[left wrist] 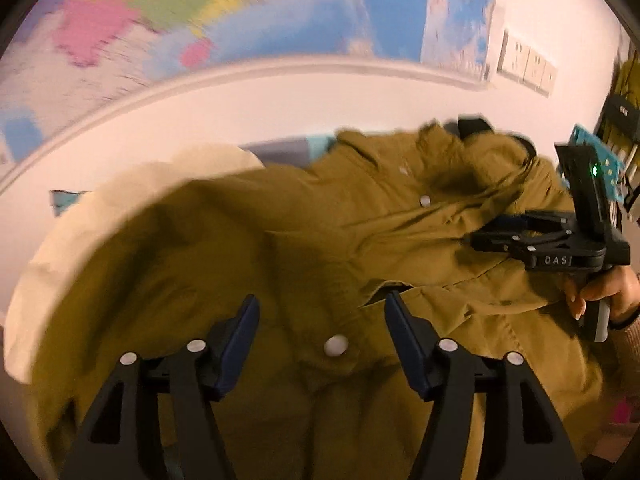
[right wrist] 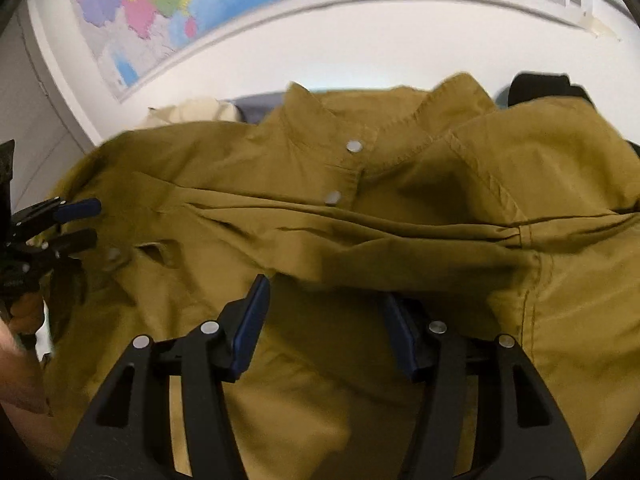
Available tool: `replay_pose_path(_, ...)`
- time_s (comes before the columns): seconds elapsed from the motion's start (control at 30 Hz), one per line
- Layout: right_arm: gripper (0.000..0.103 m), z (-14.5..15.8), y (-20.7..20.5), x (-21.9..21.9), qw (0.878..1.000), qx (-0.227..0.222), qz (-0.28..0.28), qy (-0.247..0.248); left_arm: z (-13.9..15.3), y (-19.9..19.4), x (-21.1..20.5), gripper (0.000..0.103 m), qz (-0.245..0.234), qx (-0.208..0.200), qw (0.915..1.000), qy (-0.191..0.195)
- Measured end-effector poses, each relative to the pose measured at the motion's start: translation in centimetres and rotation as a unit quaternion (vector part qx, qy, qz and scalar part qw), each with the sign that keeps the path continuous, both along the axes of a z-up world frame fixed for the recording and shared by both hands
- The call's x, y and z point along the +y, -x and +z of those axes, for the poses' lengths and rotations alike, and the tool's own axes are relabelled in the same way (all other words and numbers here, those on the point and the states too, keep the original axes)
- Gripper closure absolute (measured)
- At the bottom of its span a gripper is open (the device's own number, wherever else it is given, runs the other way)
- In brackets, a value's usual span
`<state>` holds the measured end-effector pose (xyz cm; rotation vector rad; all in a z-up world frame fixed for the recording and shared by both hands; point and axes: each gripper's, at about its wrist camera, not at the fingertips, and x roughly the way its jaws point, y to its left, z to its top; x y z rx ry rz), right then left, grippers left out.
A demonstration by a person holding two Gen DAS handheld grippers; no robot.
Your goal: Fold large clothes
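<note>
An olive-brown button shirt (left wrist: 304,248) with white snap buttons lies spread and rumpled, collar at the far side (right wrist: 360,120). My left gripper (left wrist: 322,312) is open just above the shirt's front placket, a white button between its fingers. My right gripper (right wrist: 324,296) is open above the shirt's middle, a fold of cloth crossing in front of its fingertips. The right gripper shows in the left wrist view (left wrist: 500,236) at the shirt's right side. The left gripper shows in the right wrist view (right wrist: 80,222) at the shirt's left edge.
A cream cloth (left wrist: 80,240) lies under the shirt's left side. A white wall with a coloured map (right wrist: 160,4) stands close behind. A black object (right wrist: 540,84) sits beyond the collar. Wall switches (left wrist: 528,66) are at the right.
</note>
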<state>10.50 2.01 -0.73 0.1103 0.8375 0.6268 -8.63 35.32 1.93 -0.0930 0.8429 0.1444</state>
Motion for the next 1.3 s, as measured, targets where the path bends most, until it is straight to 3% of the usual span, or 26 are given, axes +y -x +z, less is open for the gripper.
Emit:
replay_pose_path(0.23,0.043,3.6,5.7,1.3,0.996,-0.05,0.059,-0.045,4.0,7.9,2.8,0.031,0.058,-0.054,0.9941,-0.074)
replay_pose_path(0.33,0.04,4.7,8.3,3.9,0.989,-0.059,0.116,-0.073,4.3,10.2,3.9,0.031,0.072,-0.054,0.9921,-0.087)
replay_pose_path(0.5,0.034,5.2,12.5,10.7,0.966,-0.061,0.235,-0.086,2.1,11.2,5.7,0.032,0.094,-0.013,0.9903,-0.102)
replay_pose_path(0.57,0.032,5.1,13.8,13.5,0.957,-0.061,0.273,-0.082,0.8,11.2,6.7,0.037,0.107,0.012,0.9885,-0.106)
replay_pose_path(0.7,0.03,4.3,16.1,19.5,0.939,-0.048,0.332,-0.077,-0.9,11.6,9.2,0.084,0.119,0.038,0.9882,-0.088)
replay_pose_path(0.73,0.03,3.9,16.5,21.1,0.934,-0.039,0.346,-0.081,-0.9,11.8,9.8,0.09,0.123,0.038,0.9886,-0.078)
replay_pose_path(0.83,0.023,3.4,17.6,24.8,0.928,-0.029,0.361,-0.089,0.1,12.5,10.8,0.093,0.119,0.023,0.9913,-0.05)
replay_pose_path(1.0,0.024,3.4,18.6,30.1,0.921,-0.028,0.372,-0.114,1.2,12.6,10.7,0.094,0.102,0.022,0.9939,-0.036)
replay_pose_path(1.07,0.038,3.1,18.5,31.5,0.924,-0.025,0.366,-0.113,1.4,12.3,10.3,0.094,0.096,0.026,0.9944,-0.038)
replay_pose_path(1.13,0.077,2.6,18.1,32.5,0.929,-0.016,0.356,-0.099,1.6,12.1,10.1,0.094,0.088,0.028,0.9953,-0.031)
replay_pose_path(1.2,0.096,2.9,17.8,32.0,0.929,-0.016,0.353,-0.111,1.8,12.0,10.2,0.094,0.086,0.026,0.9958,-0.017)
replay_pose_path(1.3,0.098,5.1,17.5,29.2,0.919,-0.023,0.363,-0.149,3.4,12.4,10.4,0.093,0.072,0.0,0.9973,0.01)
